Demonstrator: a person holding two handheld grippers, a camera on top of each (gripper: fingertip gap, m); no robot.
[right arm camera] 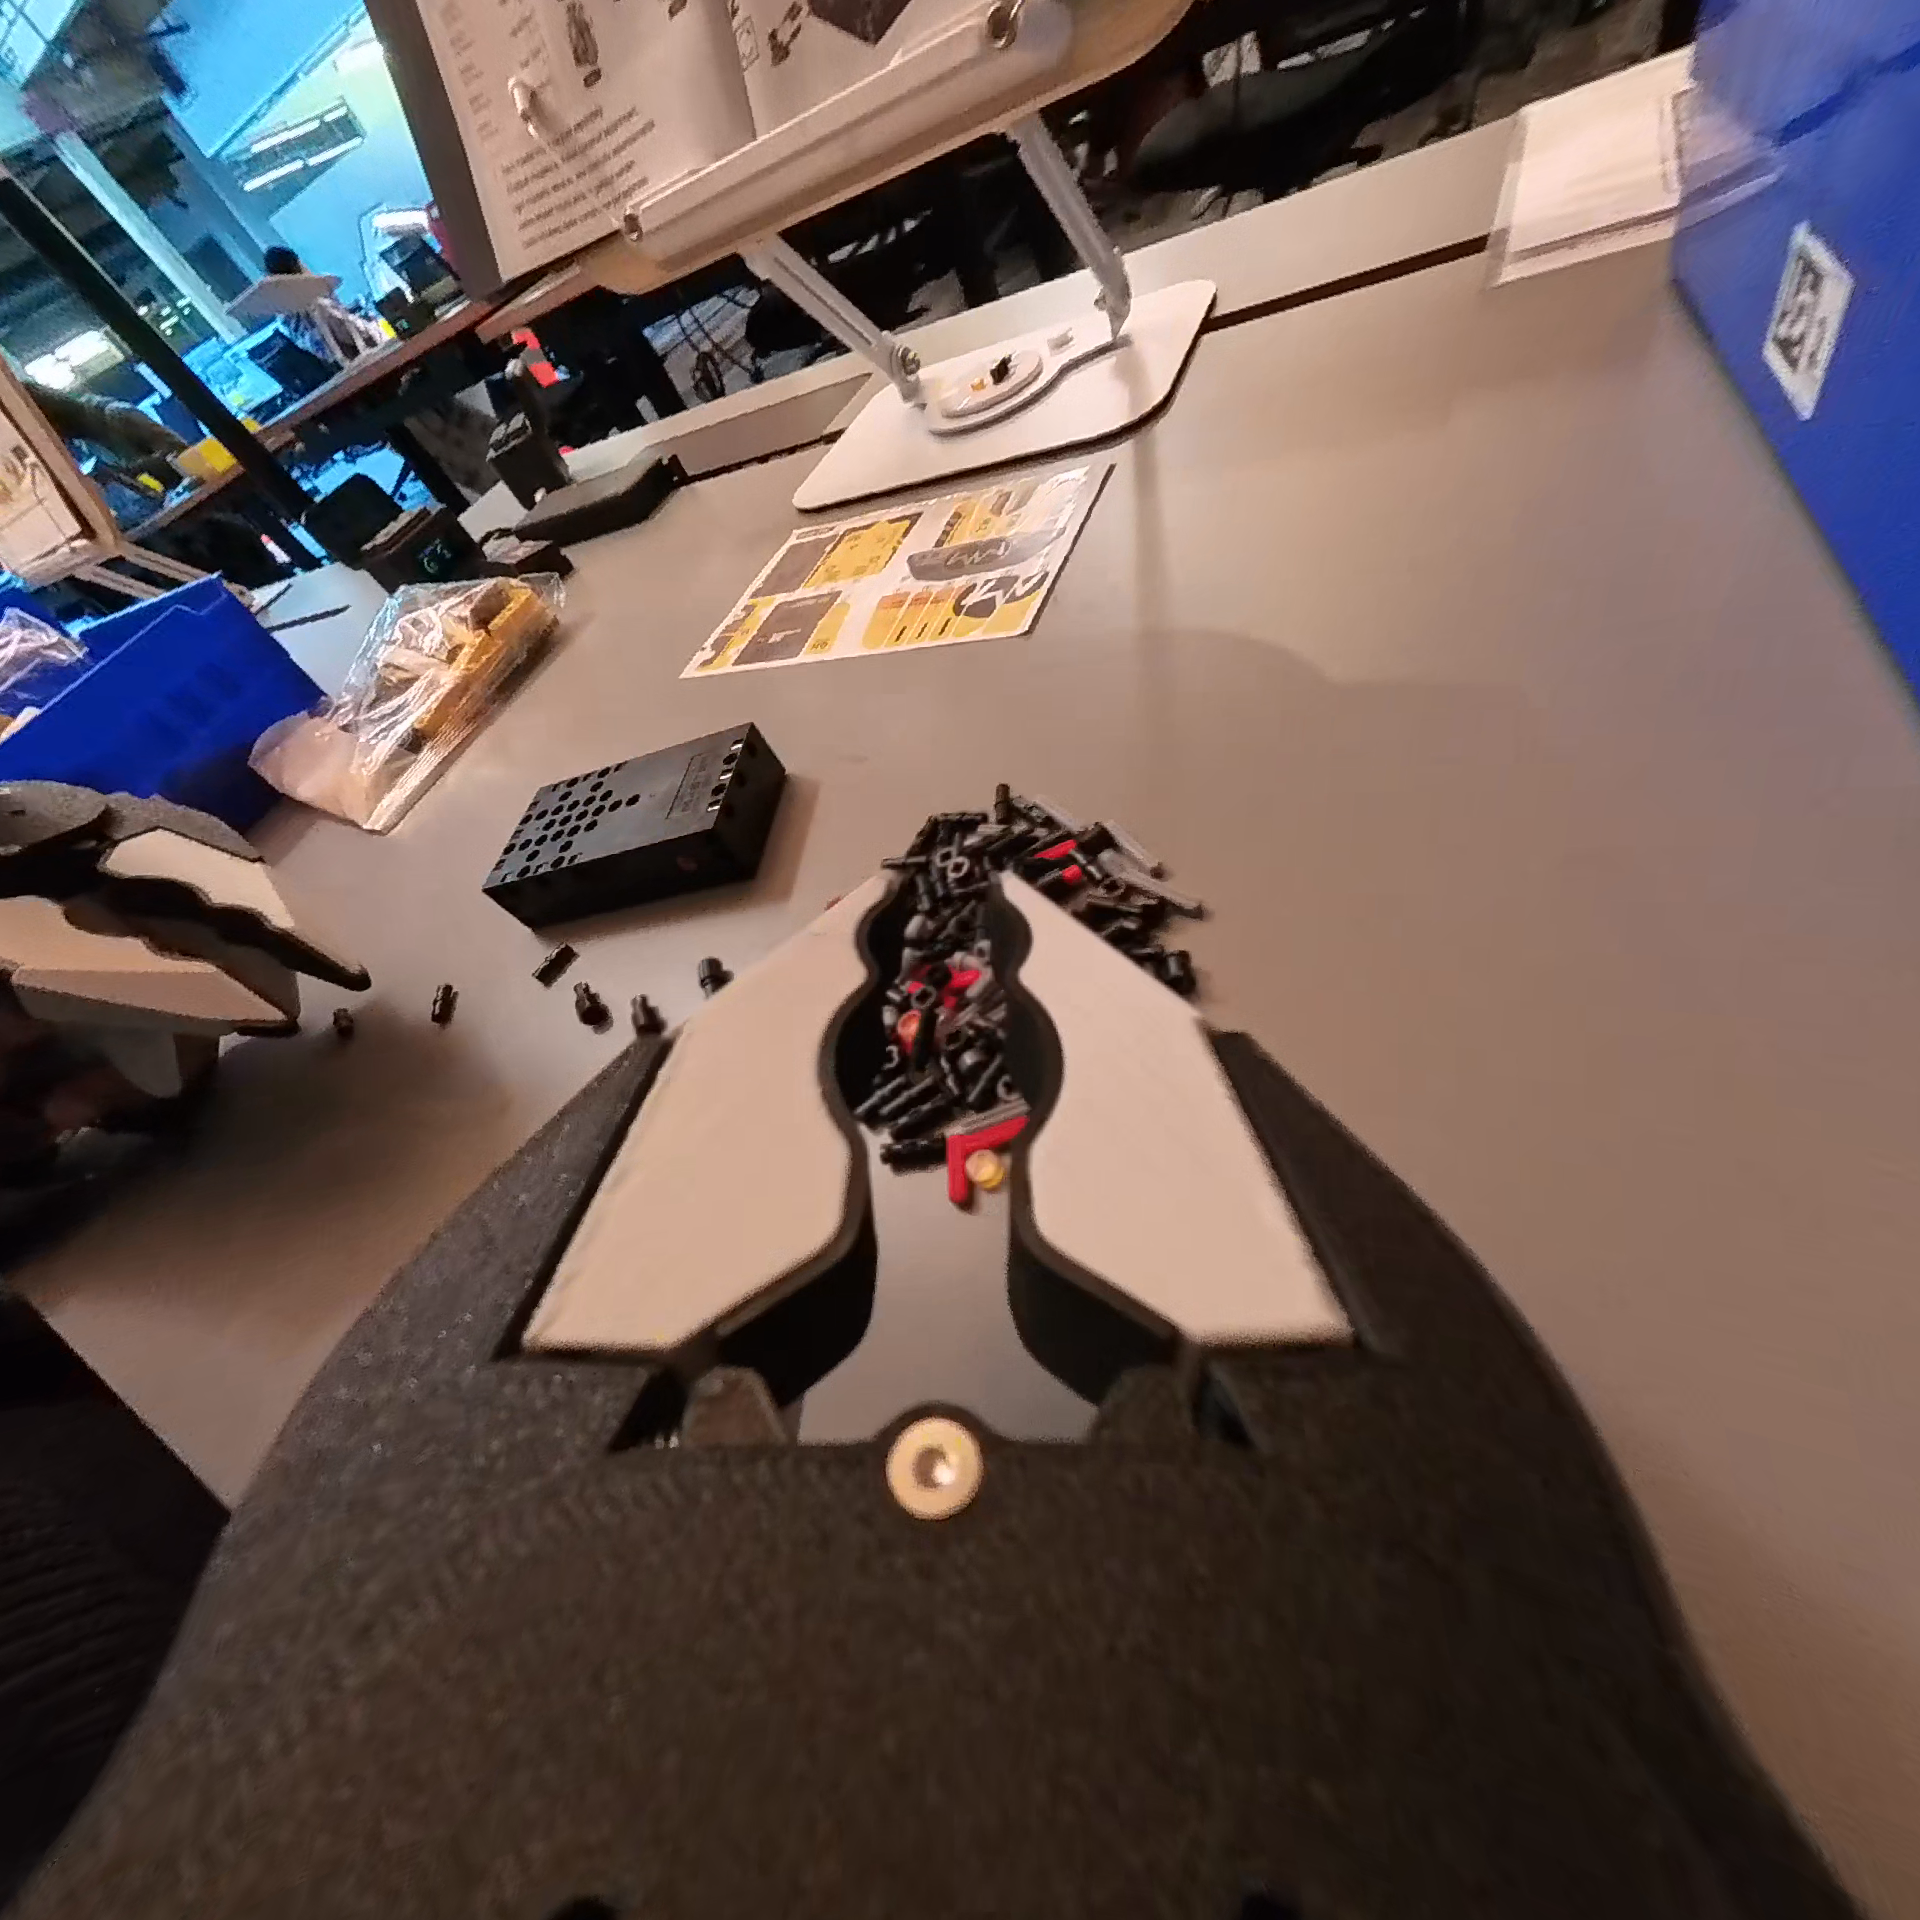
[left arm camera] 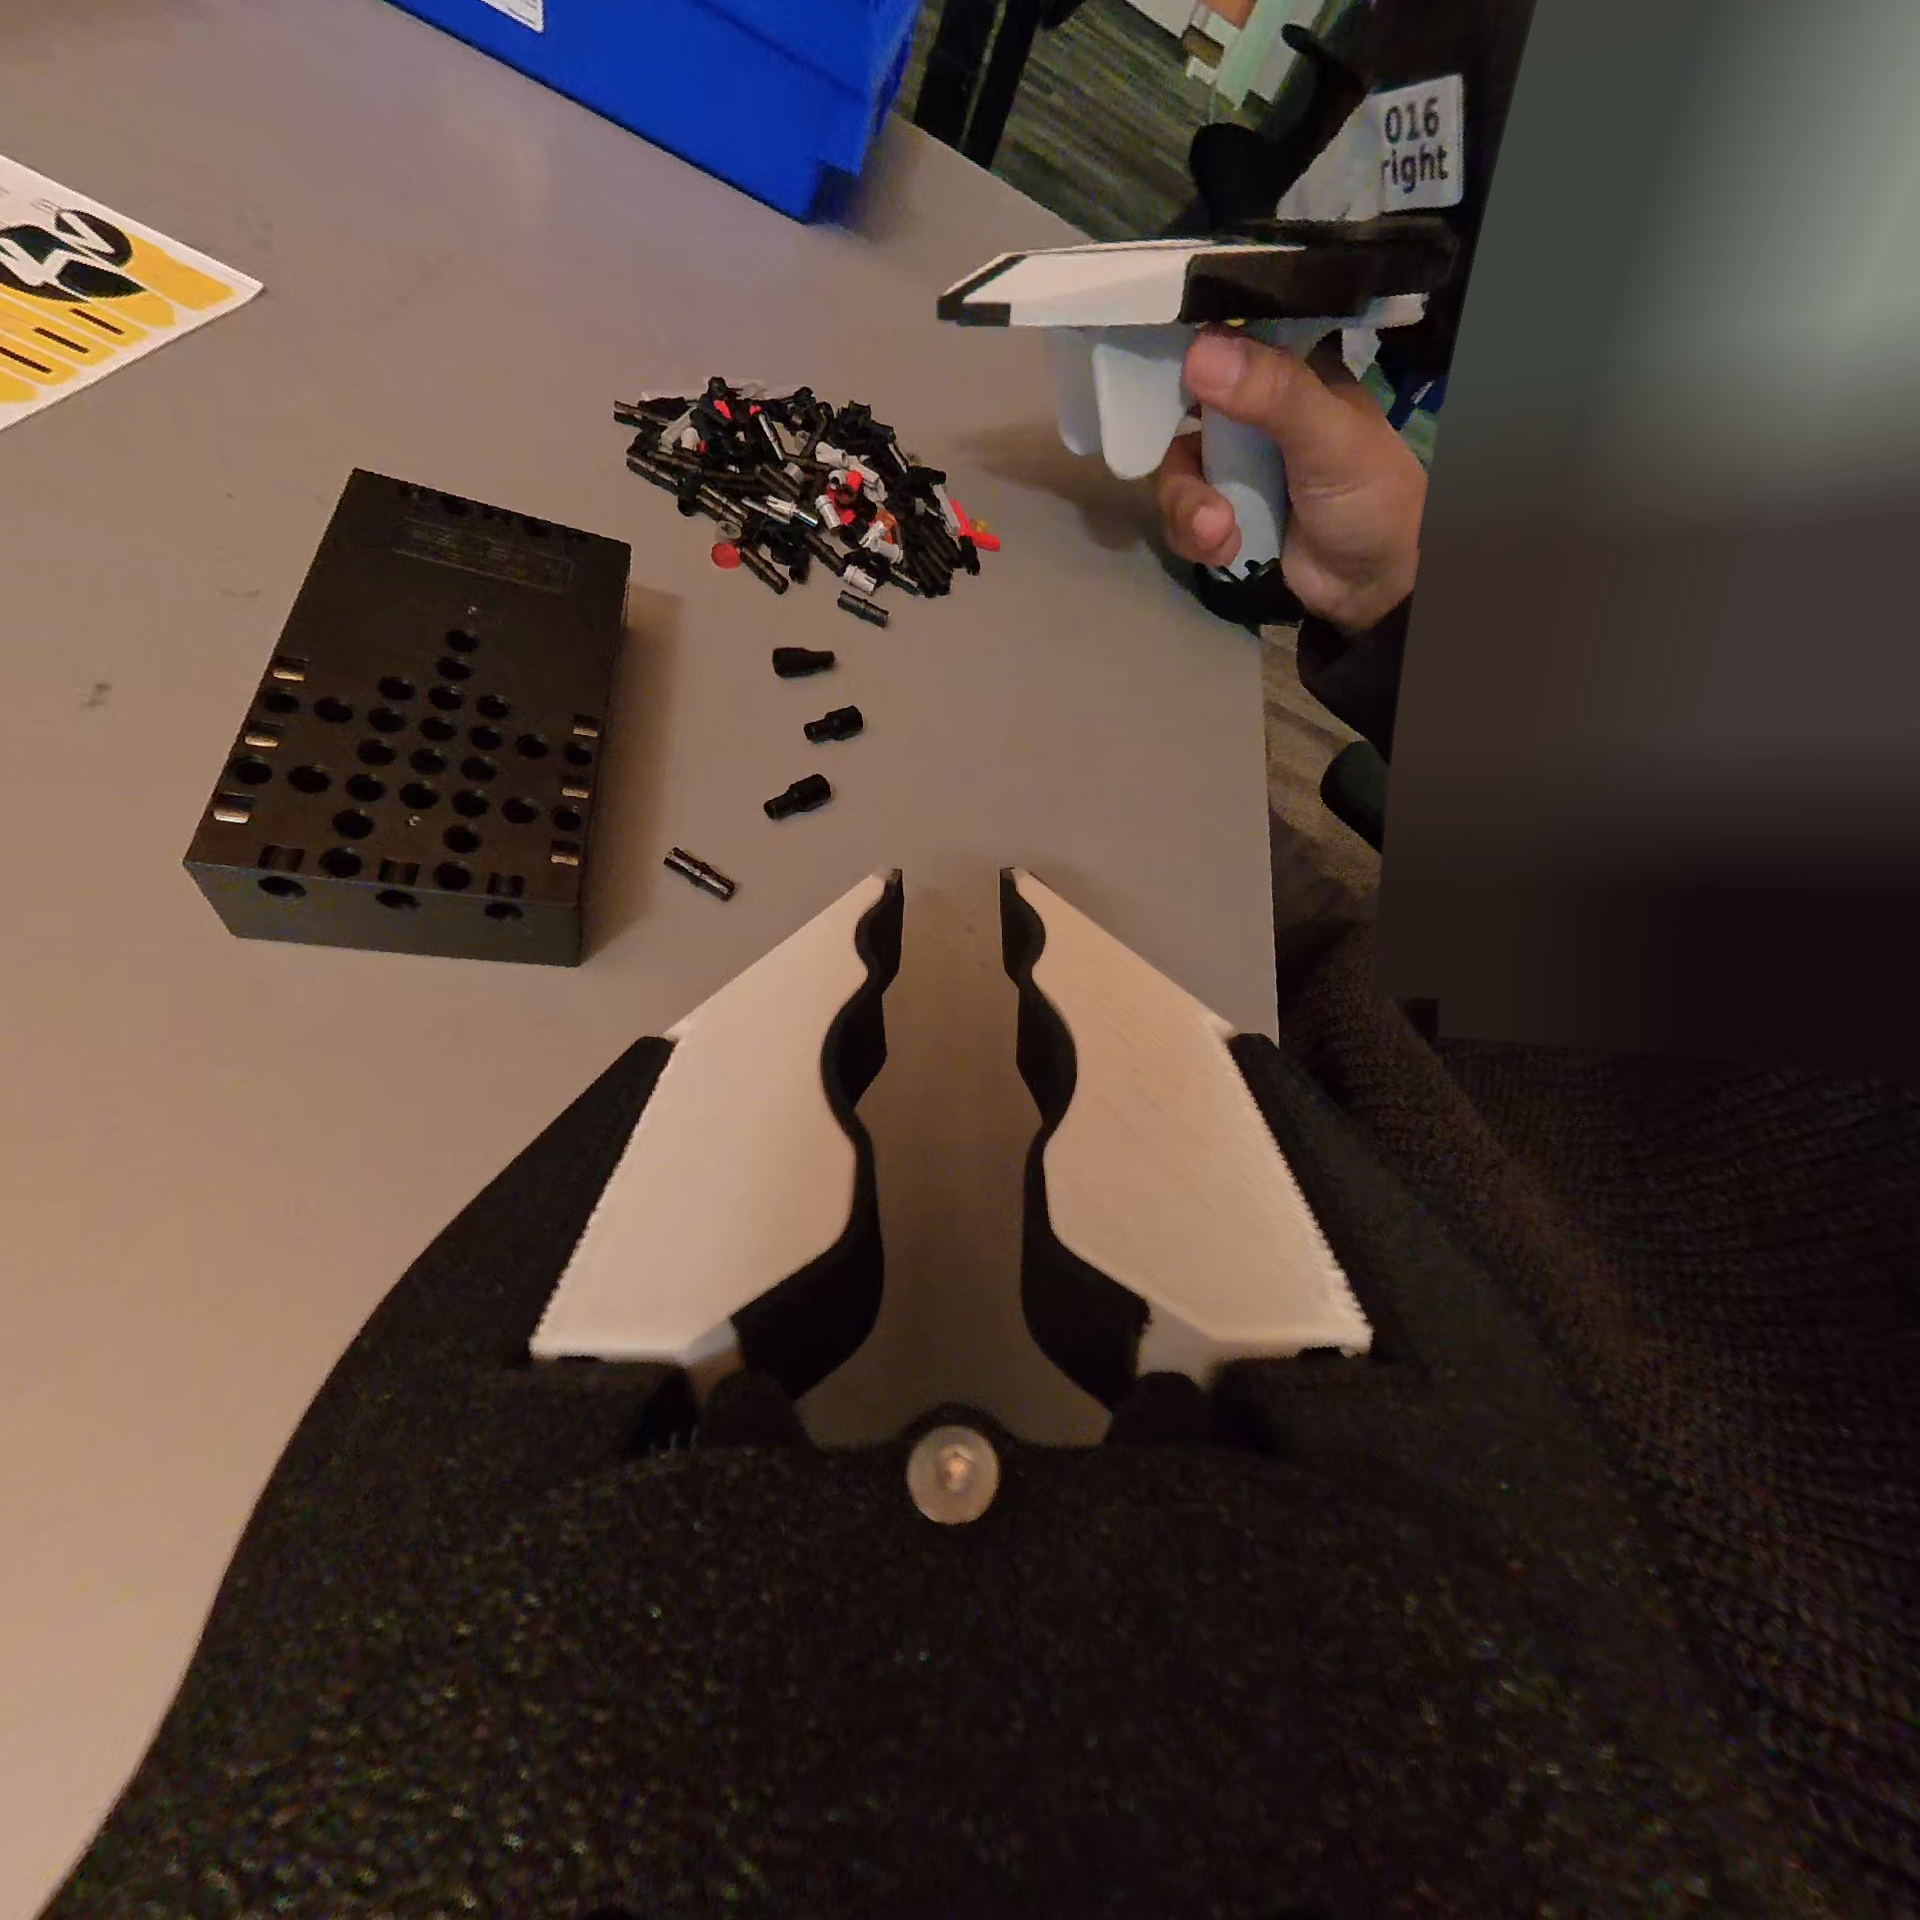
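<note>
- Left wrist view: the left hand-held gripper [left arm camera: 951,883] hovers over the grey table [left arm camera: 436,395] with its fingers set a narrow gap apart and nothing between them.
- Just ahead of its tips lie four loose black pins [left arm camera: 800,727], in a rough line leading up to a pile of small black, grey and red parts [left arm camera: 800,483].
- Left of the pins sits a black block [left arm camera: 416,727], its top face full of round holes that show as dark openings; whether anything sits in them I cannot tell.
- A blue bin [left arm camera: 717,83] stands at the far edge, its inside out of view. A yellow and black printed sheet [left arm camera: 83,291] lies at the far left.
- The right hand-held gripper [left arm camera: 961,307] is held in a hand [left arm camera: 1299,488] above the table, right of the pile.
- Right wrist view: the right hand-held gripper [right arm camera: 945,883] hangs over the pile of small parts [right arm camera: 1039,914], fingers narrowly parted and gripping nothing.
- The black block [right arm camera: 634,821] lies left of the pile, with loose pins [right arm camera: 592,1003] in front.
- A clear bag [right arm camera: 436,686] holding yellow pieces rests beyond the block, beside a blue bin [right arm camera: 156,696] whose contents are hidden.
- The printed sheet [right arm camera: 904,571] lies before a white stand base [right arm camera: 1039,405].
- The left hand-held gripper [right arm camera: 312,971] shows at the left edge.
</note>
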